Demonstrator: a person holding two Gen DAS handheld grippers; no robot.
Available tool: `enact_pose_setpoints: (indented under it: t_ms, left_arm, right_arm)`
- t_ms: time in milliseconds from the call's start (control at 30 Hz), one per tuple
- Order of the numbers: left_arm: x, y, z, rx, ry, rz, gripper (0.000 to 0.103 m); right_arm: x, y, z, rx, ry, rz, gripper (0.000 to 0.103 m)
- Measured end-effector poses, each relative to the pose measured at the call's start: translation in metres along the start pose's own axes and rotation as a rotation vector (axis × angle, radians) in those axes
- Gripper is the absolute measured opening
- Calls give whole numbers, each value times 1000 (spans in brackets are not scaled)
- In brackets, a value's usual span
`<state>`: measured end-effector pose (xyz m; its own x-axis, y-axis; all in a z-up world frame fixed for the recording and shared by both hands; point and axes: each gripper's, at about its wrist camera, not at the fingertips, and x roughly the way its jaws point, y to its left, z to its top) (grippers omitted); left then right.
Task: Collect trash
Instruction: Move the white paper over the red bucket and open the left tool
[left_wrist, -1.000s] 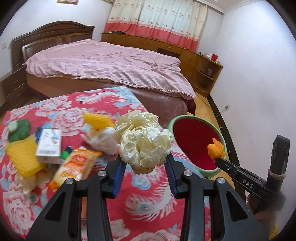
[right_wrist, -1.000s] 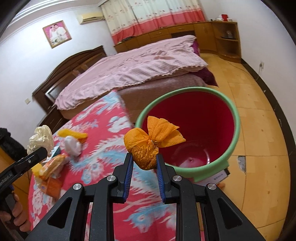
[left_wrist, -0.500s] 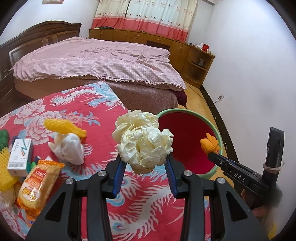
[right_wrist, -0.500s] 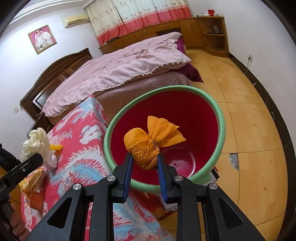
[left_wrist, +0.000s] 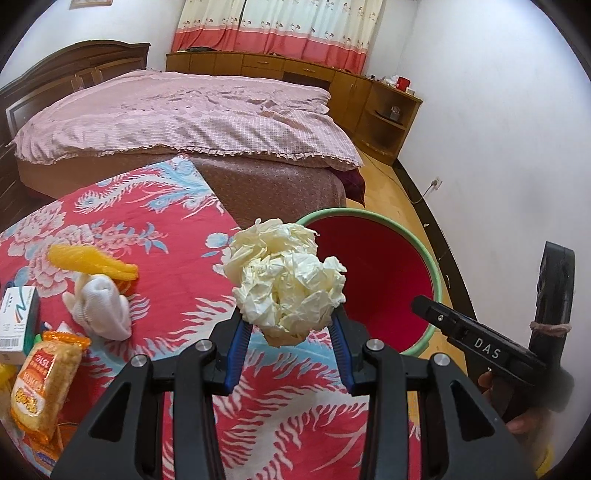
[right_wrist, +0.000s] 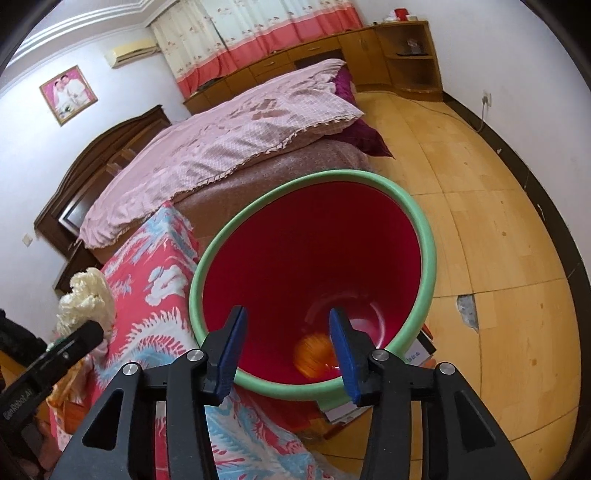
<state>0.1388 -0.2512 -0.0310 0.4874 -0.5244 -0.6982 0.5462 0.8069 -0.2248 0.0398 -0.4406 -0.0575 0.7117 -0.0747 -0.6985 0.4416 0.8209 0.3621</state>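
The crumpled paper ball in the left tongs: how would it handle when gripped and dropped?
The crumpled paper ball looks light and squashy: the left tongs pinch only its lower part. Its loose creased folds suggest it gives under pressure. Dropped into the bucket, it would probably land softly.

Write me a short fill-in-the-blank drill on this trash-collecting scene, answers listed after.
1. The left gripper is shut on a ball of crumpled ____ paper.
2. The right gripper, jaws opening, holds ____.
3. The orange wad is inside the red ____.
4. The bin's rim is coloured ____.

Answers: cream; nothing; bin; green
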Motion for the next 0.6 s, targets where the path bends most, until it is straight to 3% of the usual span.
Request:
enact_pose_setpoints:
  t_ms: [600]
  left_arm:
    - [43, -32, 4, 60, 68, -35, 41]
  right_arm:
    - [-28, -23, -3, 56, -62, -57, 50]
